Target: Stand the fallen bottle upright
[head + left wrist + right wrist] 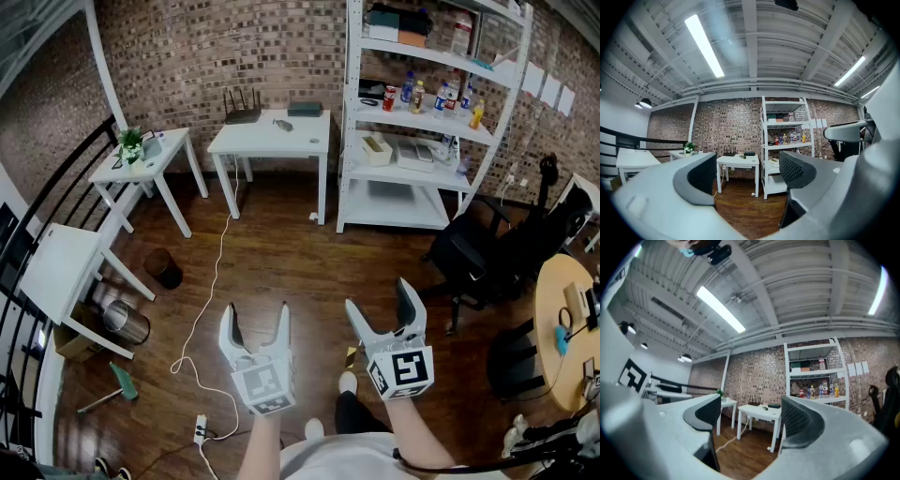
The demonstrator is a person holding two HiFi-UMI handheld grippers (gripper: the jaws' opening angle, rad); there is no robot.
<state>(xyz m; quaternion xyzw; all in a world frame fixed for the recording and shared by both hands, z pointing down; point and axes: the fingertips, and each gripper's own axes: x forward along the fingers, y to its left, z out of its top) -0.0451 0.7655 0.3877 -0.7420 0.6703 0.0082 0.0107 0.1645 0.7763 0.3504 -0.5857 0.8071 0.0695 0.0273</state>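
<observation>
- We hold our left tool [255, 314] level above the wooden floor [281, 248]. Its two jaws are spread apart with nothing between them, and through the gap we see only floor and the far brick wall.
- Our right tool [380, 298] is just beside it on its right, near but not touching. Its jaws are also wide apart and empty.
- Well ahead of the right tool and off to its right, a white shelf unit [349, 112] stands against the wall.
- A row of bottles [441, 97] is on one of its upper shelves, well apart from both tools. They are too small for us to tell which one lies fallen.
- Straight ahead of the left tool, also well apart, is a white bench [272, 141] with a black router [242, 112] at its back edge.
- Further to the left of the left tool is a smaller bench [155, 164] carrying a potted plant [131, 142].
- A white cable [211, 281] trails over the floor from under the white bench and passes to the left of the left tool.
- A black office chair [469, 253] stands to the right of the right tool.
</observation>
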